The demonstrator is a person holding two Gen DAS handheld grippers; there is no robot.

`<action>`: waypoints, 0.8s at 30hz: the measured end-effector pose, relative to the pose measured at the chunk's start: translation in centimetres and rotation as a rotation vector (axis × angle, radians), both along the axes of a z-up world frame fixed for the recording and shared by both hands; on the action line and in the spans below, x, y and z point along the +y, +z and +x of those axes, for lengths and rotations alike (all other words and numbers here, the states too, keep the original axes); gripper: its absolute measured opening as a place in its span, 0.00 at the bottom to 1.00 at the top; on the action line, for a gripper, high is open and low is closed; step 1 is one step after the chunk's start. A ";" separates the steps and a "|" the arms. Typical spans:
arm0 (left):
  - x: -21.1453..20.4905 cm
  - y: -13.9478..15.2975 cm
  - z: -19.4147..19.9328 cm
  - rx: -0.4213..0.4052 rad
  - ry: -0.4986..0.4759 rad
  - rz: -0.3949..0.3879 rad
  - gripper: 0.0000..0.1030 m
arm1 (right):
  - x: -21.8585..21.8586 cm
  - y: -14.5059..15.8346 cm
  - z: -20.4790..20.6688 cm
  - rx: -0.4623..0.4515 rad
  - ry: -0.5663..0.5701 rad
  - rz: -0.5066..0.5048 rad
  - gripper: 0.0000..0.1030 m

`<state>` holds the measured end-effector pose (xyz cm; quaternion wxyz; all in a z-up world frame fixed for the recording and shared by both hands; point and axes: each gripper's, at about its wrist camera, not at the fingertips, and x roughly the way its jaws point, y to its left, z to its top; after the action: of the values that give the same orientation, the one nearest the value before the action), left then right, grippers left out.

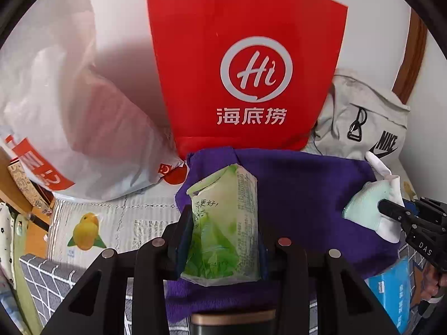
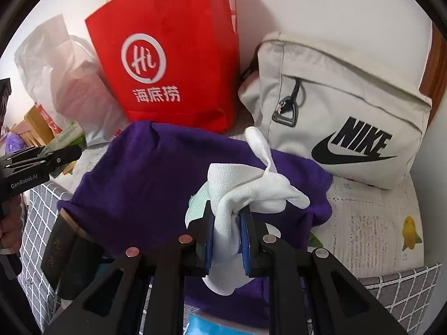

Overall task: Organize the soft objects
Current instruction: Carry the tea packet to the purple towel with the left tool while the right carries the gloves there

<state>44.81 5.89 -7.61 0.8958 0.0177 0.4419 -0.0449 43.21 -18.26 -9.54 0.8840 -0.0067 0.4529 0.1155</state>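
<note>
A: What does the left gripper [image 1: 220, 240] have?

B: A green tissue pack [image 1: 223, 223]. The fingers are closed on its two sides and it stands upright between them, above the purple cloth [image 1: 301, 195]. In the right wrist view the same pack [image 2: 68, 139] shows at the far left edge, in that gripper [image 2: 56, 156].

A: And the right gripper [image 2: 227, 240]?

B: Its fingers are drawn in narrow, pinching a white glove [image 2: 243, 195]. The glove is bunched up between the blue pads [image 2: 209, 247], with one glove finger sticking up and a pale green cuff showing on the left. From the left wrist view the glove [image 1: 368, 206] hangs at the right, in the black gripper [image 1: 391, 209].

A: Where is the cloth?

B: It lies spread out in the middle, under both grippers, on a bed cover [image 1: 111, 223] printed with yellow fruit. A grey checked fabric [image 2: 405, 287] lies nearer the cameras.

A: What stands behind?

B: A red bag [image 1: 245, 64] with a white "Hi" logo, upright against the white wall, touching the far edge of the cloth. Left of it is a white plastic bag [image 1: 69, 111], crumpled. Right of it is a light grey Nike bag [image 2: 340, 111], leaning, just beside the cloth.

A: Anything else?

B: A blue box [image 1: 391, 293] at the lower right of the left view, partly under the cloth.
</note>
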 end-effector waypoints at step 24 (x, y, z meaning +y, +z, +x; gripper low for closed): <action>-2.5 -5.2 7.4 0.141 -0.053 0.006 0.37 | -1.7 -4.6 3.9 0.143 -0.049 0.013 0.28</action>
<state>52.24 3.42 -12.80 0.8608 0.0288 0.5035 -0.0686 47.12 -19.95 -14.11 0.8520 0.0181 0.5142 0.0970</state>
